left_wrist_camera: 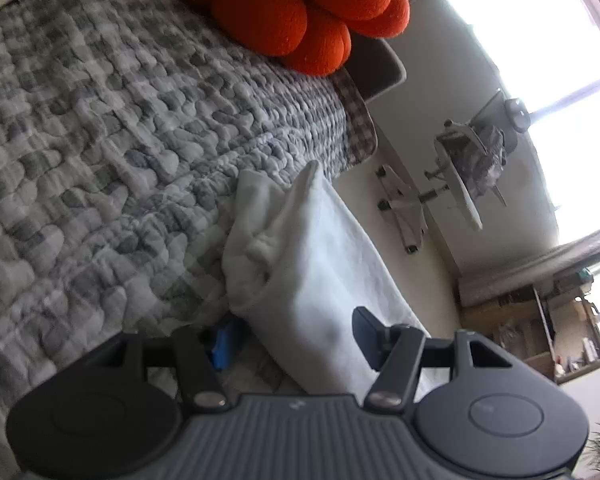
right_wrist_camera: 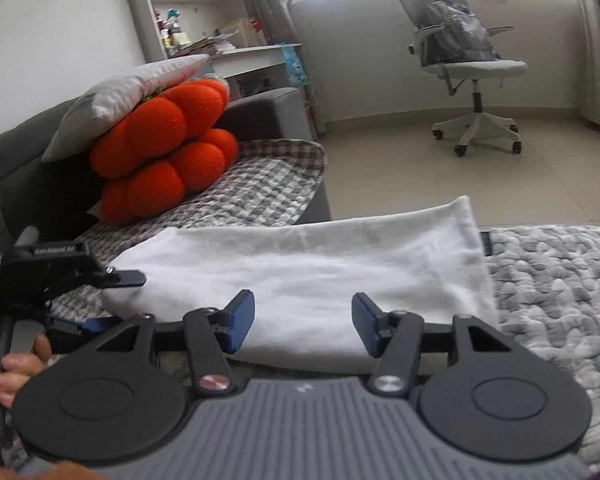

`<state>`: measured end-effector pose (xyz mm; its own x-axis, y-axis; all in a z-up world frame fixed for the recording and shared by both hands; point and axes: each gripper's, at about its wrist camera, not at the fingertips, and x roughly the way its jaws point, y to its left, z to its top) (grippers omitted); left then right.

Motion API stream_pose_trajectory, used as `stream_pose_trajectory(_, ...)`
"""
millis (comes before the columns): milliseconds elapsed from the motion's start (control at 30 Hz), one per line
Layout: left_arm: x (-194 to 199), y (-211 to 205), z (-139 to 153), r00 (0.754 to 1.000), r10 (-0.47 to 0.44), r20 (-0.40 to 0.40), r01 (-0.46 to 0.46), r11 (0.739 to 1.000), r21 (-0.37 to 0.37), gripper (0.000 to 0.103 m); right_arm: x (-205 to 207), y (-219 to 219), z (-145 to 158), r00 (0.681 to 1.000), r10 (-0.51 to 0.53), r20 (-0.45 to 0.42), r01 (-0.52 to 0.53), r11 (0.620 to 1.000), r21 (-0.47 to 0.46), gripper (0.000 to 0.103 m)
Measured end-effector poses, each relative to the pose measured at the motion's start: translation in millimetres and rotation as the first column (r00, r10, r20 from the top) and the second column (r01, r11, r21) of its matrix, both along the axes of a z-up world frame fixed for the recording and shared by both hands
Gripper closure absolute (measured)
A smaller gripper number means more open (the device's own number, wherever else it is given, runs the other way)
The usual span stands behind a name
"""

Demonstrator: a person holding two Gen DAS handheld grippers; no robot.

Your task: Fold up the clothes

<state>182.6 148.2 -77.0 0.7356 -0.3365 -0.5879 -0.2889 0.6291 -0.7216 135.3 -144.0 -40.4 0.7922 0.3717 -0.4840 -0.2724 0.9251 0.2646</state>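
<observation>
Now | both hand-held grippers, left point(left_wrist_camera: 296, 338) and right point(right_wrist_camera: 303, 326), jaws apart around white garment point(right_wrist_camera: 320, 268) | pinch near edge evenly, fold flat onto quilt point(right_wrist_camera: 560, 280)

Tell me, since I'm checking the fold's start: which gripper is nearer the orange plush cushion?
Left. The left gripper sits at the white garment's end just below the orange plush cushion. The right gripper is at the garment's middle, farther away.
</observation>
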Motion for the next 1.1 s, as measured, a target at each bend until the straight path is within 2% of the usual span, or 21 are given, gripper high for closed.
stream_pose_trajectory(133, 7, 5, -4, 1.000, -0.017, -0.006, 0.016, 0.999, -0.031, 0.042, -1, 13, -2, 0.999, 0.044, -0.007, -0.044, 0.999, -0.012, 0.045)
stream_pose_trajectory(200, 7, 3, -5, 1.000, -0.016, 0.005, 0.016, 1.000, -0.015, 0.043, -2, 22, -3, 0.998, 0.066, -0.011, -0.066, 0.998, -0.022, 0.045)
stream_pose_trajectory(300, 6, -2, -3, 1.000, -0.016, 0.017, 0.016, 0.999, 0.038, 0.059, -3, 33, -5, 0.995, 0.098, -0.016, -0.098, 0.995, -0.033, 0.045)
stream_pose_trajectory(333, 6, -2, -2, 1.000, -0.018, 0.019, 0.017, 0.999, 0.049, 0.069, -3, 38, -5, 0.994, 0.109, -0.018, -0.110, 0.993, -0.037, 0.045)
stream_pose_trajectory(467, 8, -3, 1, 0.999, -0.029, 0.025, 0.028, 0.999, 0.047, 0.076, -4, 56, -7, 0.987, 0.161, -0.010, -0.161, 0.985, -0.068, 0.045)
stream_pose_trajectory(600, 9, -2, 7, 0.999, -0.048, 0.022, 0.047, 0.998, 0.045, 0.077, -2, 83, -9, 0.973, 0.231, 0.026, -0.225, 0.964, -0.143, 0.045)
stream_pose_trajectory(767, 14, -1, 12, 0.996, -0.089, 0.003, 0.089, 0.994, 0.056, 0.078, 0, 116, -16, 0.937, 0.337, 0.087, -0.310, 0.921, -0.236, 0.045)
stream_pose_trajectory(933, 18, 2, 11, 0.992, -0.125, -0.008, 0.125, 0.990, 0.060, 0.078, 6, 138, -25, 0.916, 0.380, 0.128, -0.321, 0.886, -0.336, 0.045)
stream_pose_trajectory(1000, 19, 5, 9, 0.990, -0.138, -0.009, 0.138, 0.989, 0.053, 0.076, 7, 143, -28, 0.914, 0.382, 0.138, -0.310, 0.876, -0.370, 0.049)
stream_pose_trajectory(1100, 22, 8, 6, 0.989, -0.150, -0.018, 0.151, 0.988, 0.041, 0.069, 8, 147, -32, 0.913, 0.382, 0.140, -0.301, 0.865, -0.402, 0.064)
